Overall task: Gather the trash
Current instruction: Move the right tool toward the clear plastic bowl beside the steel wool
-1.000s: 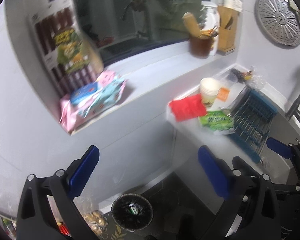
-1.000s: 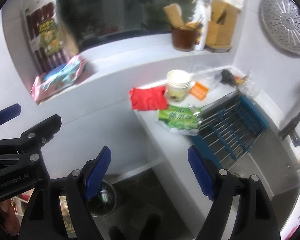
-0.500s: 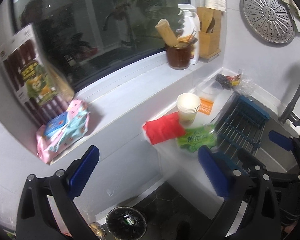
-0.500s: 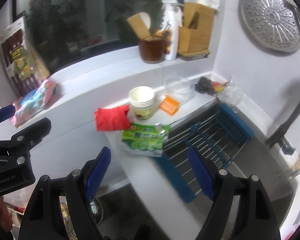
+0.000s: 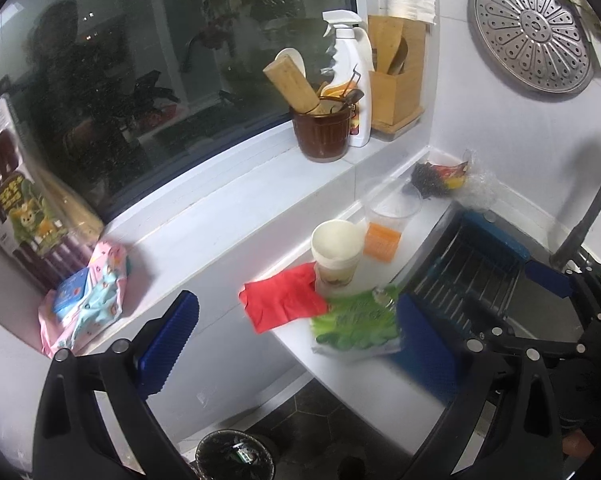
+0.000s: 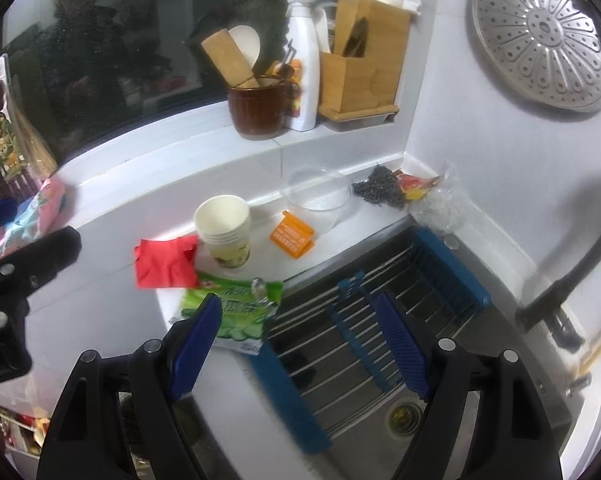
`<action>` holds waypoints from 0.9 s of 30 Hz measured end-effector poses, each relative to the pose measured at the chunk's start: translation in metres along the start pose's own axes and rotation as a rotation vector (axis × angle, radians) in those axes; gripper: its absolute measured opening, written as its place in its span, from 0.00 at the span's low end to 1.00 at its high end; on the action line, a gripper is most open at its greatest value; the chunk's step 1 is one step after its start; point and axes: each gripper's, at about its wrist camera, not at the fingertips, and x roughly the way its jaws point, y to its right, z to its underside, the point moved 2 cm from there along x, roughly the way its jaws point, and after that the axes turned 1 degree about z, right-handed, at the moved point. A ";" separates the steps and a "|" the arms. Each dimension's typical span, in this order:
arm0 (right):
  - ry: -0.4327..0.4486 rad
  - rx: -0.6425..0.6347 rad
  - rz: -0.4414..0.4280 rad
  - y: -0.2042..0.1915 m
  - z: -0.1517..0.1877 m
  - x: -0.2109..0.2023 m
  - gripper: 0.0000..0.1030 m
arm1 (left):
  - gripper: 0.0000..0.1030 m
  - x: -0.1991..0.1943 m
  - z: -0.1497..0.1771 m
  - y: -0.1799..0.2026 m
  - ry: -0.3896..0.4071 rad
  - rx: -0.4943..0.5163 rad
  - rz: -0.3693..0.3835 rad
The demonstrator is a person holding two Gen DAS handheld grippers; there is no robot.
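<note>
1. Both grippers have swung up and in toward the counter since a second ago: the trash that sat small and far off in each view now fills the middle, and the window sill has dropped toward the left edge
2. The left gripper (image 5: 296, 334) stands with its blue pads spread wide and nothing between them; the right gripper (image 6: 300, 334) is likewise spread wide and empty
3. The green snack wrapper (image 6: 230, 310) lies flat at the front end of the white counter (image 6: 260, 216), just ahead of the right gripper's left pad and partly hidden by it; in the left view the same green snack wrapper (image 5: 354, 326) sits between the two pads, nearer the right one
4. The red wrapper (image 5: 282, 300) lies at the counter's left corner, touching the green one and hanging a little over the edge
5. The stack of paper cups (image 6: 224, 232) stands upright just behind both wrappers (the red one touches its base)
6. Further back lie an orange packet (image 6: 292, 238), a clear plastic bowl (image 6: 316, 196) and a crinkled clear bag (image 6: 432, 200) in the corner by the wall
7. The counter strip is narrow: to its right the blue drying rack (image 6: 380, 320) lies across the sink (image 6: 400, 416), and to its left the edge drops off to the dark floor
8. The black-lined trash bin (image 5: 234, 458) stands on that floor, below the left gripper, well apart from the wrappers
</note>
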 end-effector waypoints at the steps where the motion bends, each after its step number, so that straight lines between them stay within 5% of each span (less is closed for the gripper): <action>1: 0.000 -0.004 0.002 0.003 -0.002 0.004 0.75 | 0.94 0.001 -0.002 0.001 0.000 0.001 -0.004; 27: -0.022 -0.050 0.006 0.042 -0.069 0.105 0.75 | 0.94 0.050 -0.032 0.017 -0.052 -0.015 -0.080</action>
